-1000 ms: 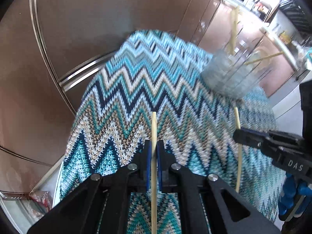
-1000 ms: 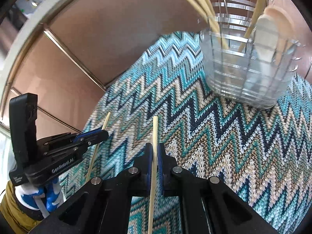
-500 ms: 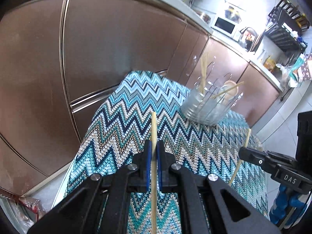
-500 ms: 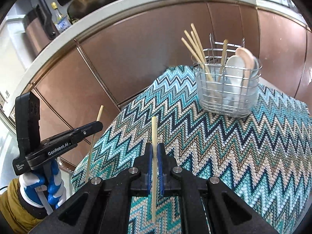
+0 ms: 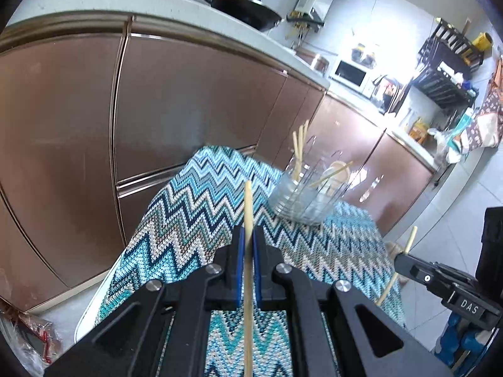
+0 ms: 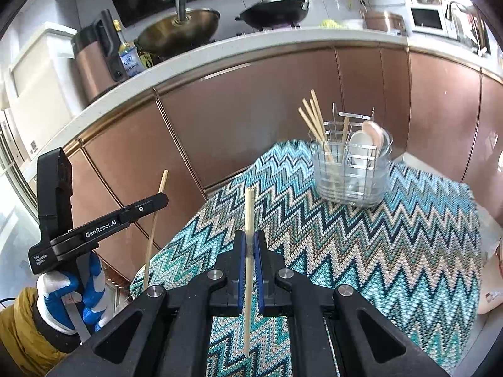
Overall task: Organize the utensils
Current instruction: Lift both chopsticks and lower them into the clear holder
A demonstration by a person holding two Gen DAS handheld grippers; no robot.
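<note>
Here the table (image 6: 408, 235), under a zigzag cloth, stretches ahead of both claws. A wire caddy (image 6: 352, 169) stands at its far end, beyond and right of each claw, holding chopsticks and spoons. The left claw (image 5: 248, 245) is clamped on a chopstick (image 5: 248, 207); its side reads "GenRobot.AI". The right claw (image 6: 248, 245) pinches a second chopstick (image 6: 249, 220); its side reads "DAS". Both sticks point past the fingertips, clear of the table.

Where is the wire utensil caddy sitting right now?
The wire utensil caddy stands at the far end of the zigzag cloth, near the brown cabinet doors, right of centre in both wrist views.
</note>
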